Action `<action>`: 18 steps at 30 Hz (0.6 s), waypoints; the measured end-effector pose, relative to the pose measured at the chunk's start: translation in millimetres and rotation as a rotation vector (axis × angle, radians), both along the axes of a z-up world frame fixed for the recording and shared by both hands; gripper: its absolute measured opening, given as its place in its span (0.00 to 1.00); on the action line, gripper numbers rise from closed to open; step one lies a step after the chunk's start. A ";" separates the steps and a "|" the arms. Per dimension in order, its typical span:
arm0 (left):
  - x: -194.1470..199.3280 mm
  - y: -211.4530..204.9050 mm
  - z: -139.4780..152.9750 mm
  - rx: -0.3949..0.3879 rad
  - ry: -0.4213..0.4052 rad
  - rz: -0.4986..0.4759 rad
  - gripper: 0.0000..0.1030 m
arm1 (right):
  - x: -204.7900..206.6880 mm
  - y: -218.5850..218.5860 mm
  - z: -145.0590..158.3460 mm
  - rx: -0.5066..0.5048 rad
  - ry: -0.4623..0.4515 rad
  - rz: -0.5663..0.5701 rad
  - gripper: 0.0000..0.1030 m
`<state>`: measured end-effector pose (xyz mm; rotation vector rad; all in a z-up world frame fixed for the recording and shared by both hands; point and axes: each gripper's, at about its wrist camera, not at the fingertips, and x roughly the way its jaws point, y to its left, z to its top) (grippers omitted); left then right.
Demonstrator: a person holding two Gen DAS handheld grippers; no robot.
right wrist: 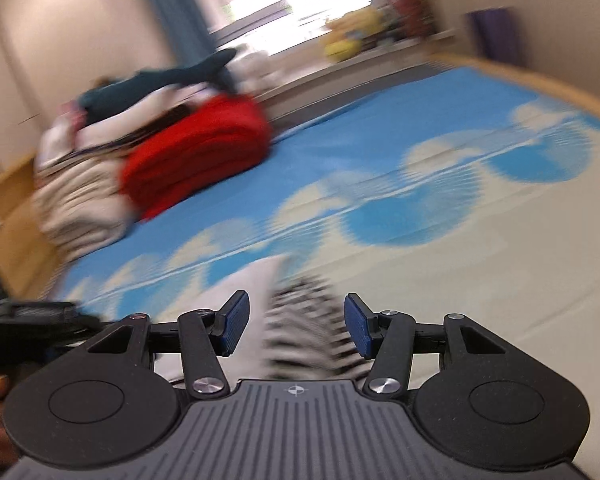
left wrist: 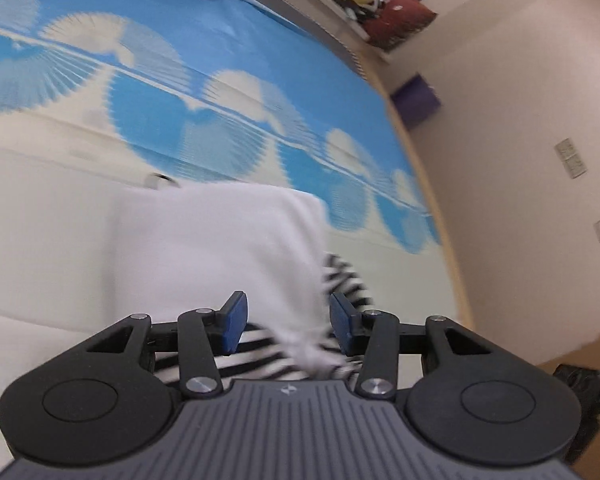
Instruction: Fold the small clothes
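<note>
Both the left hand-held gripper (left wrist: 288, 326) and the right hand-held gripper (right wrist: 297, 328) are standing released over the striped garment (right wrist: 304, 332) on the bed (right wrist: 500, 264), seemingly preparing to close on its edge for a fold.

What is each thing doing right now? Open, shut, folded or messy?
Left gripper: open, cloth between its fingers, not pinched.
Right gripper: open, striped cloth between its fingers.
White garment: lying on the bed, partly over the striped one.
Striped garment: crumpled, not folded.
Red blanket: folded in a stack.
Bed sheet: spread flat.
</note>
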<state>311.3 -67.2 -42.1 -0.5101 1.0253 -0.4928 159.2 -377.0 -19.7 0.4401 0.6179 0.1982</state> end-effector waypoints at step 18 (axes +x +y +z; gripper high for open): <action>-38.3 -25.9 -6.7 0.201 -0.029 -0.290 0.48 | -29.9 -18.3 -4.6 -0.146 0.145 -0.009 0.05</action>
